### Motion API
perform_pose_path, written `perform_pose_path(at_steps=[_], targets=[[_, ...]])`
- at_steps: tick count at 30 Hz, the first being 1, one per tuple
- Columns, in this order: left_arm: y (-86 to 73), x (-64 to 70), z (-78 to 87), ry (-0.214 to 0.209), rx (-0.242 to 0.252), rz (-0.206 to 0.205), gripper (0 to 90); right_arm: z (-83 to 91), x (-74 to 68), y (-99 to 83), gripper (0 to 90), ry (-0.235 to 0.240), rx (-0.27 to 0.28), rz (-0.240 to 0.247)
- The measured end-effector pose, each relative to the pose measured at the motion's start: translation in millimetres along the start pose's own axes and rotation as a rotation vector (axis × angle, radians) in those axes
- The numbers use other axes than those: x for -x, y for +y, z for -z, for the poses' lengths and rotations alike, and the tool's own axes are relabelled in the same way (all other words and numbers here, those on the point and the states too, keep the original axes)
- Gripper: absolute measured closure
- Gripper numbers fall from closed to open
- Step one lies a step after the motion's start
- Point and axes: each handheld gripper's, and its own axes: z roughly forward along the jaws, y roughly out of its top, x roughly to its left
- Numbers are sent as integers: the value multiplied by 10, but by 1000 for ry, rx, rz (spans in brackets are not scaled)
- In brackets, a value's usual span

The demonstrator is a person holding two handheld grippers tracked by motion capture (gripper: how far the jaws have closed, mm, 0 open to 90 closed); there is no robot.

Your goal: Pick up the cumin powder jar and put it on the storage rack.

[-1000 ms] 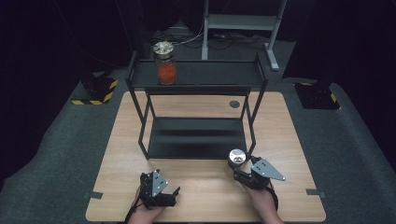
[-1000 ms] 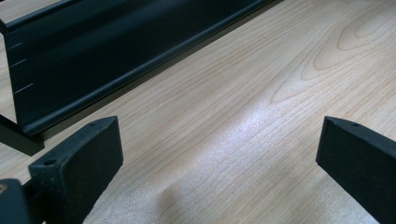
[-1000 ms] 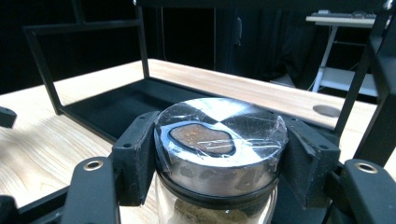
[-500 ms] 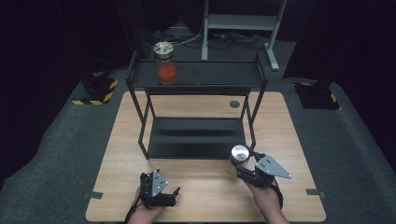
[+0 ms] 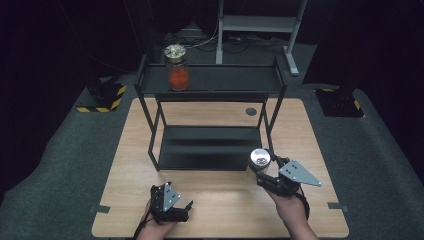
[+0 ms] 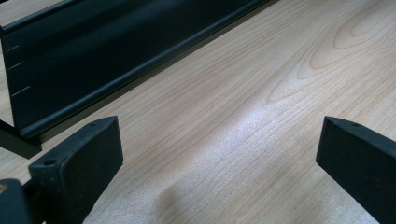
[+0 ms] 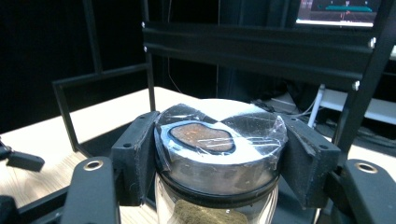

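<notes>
- The right gripper (image 5: 264, 172), at the lower right of the high view, was clenched on a glass jar (image 5: 259, 164) just below its silver lid (image 7: 219, 140), with 1 black jaw pressed against each side in the right gripper view.
- That grip under the lid rim probably served to keep the jar upright and stop it slipping down while it was carried.
- The jar sat directly between the jaws, touching both, its lid wrapped in clear film and some brownish-green contents visible at the bottom edge of the right gripper view.
- In the high view the held jar hovered over the wooden table (image 5: 220, 200), just in front of the right end of the black shelf rack (image 5: 210, 85), near the rack's lower shelf (image 5: 210, 145).
- A 2nd jar (image 5: 176, 67), holding something red-orange, stood on the rack's top shelf at the upper left of centre, well apart from the held jar; judging from this, the held jar was likely headed for the rack too.
- The left gripper (image 5: 172, 207), at the lower left of the high view, was released, its jaws spread wide over bare table in the left gripper view with nothing between them, seemingly resting out of the way near the rack's base rail (image 6: 116, 60).
</notes>
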Motion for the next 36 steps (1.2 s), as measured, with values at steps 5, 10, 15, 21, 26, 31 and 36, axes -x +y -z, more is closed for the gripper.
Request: perform_pose_path(at_steps=[5, 10, 15, 21, 26, 31, 36], targets=[[-6, -23, 1, -8, 3, 10, 9, -15, -12, 131, 345, 13, 16, -1], [-9, -52, -1, -20, 4, 23, 9, -58, -35, 254, 345, 20, 31, 21], [-15, -70, 1, -26, 7, 28, 9, -89, -36, 353, 345, 27, 51, 18], [-25, -84, 10, -31, 10, 36, 9, -146, -57, 448, 345, 34, 46, 20], [-17, -75, 8, -31, 5, 25, 9, -209, -68, 490, 345, 40, 47, 21], [-26, -81, 13, -32, 9, 29, 9, -260, -65, 530, 345, 44, 54, 13], [-25, -77, 12, -31, 10, 26, 8, -307, -51, 600, 345, 43, 69, 6]])
